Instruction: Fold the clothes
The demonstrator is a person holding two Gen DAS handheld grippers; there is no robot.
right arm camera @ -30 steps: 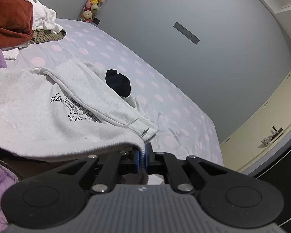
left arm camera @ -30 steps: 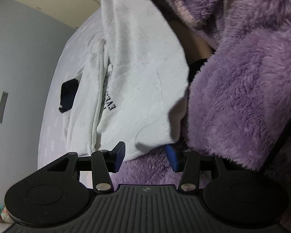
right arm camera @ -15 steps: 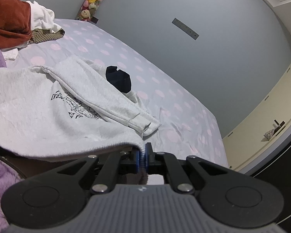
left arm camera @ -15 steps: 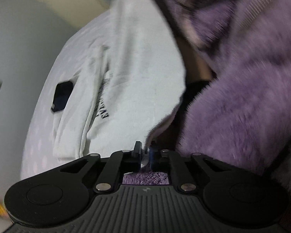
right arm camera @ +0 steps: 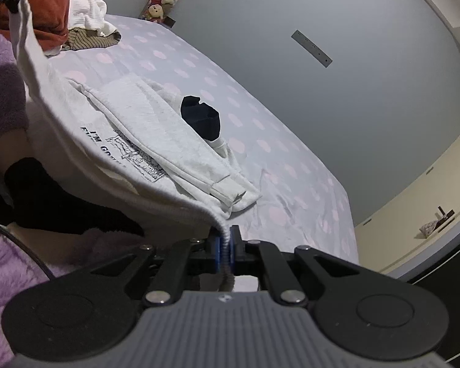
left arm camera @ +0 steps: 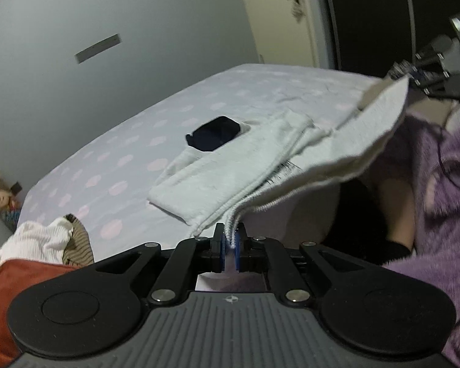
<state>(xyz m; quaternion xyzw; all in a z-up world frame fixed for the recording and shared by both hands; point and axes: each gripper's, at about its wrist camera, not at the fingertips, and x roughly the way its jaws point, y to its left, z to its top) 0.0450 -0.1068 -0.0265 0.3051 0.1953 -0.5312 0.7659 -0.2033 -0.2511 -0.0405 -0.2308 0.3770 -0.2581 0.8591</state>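
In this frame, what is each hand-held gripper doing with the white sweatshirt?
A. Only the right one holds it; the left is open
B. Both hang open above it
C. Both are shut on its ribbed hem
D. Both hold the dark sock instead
C: the left hand-held gripper and the right hand-held gripper each have their blue pads pinched on the ribbed hem of the white sweatshirt, lifting that edge off the bed.

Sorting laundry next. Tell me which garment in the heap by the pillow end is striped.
The brown striped garment, lying lowest in the pile, under the plain white top and beside the rust-red fleece.
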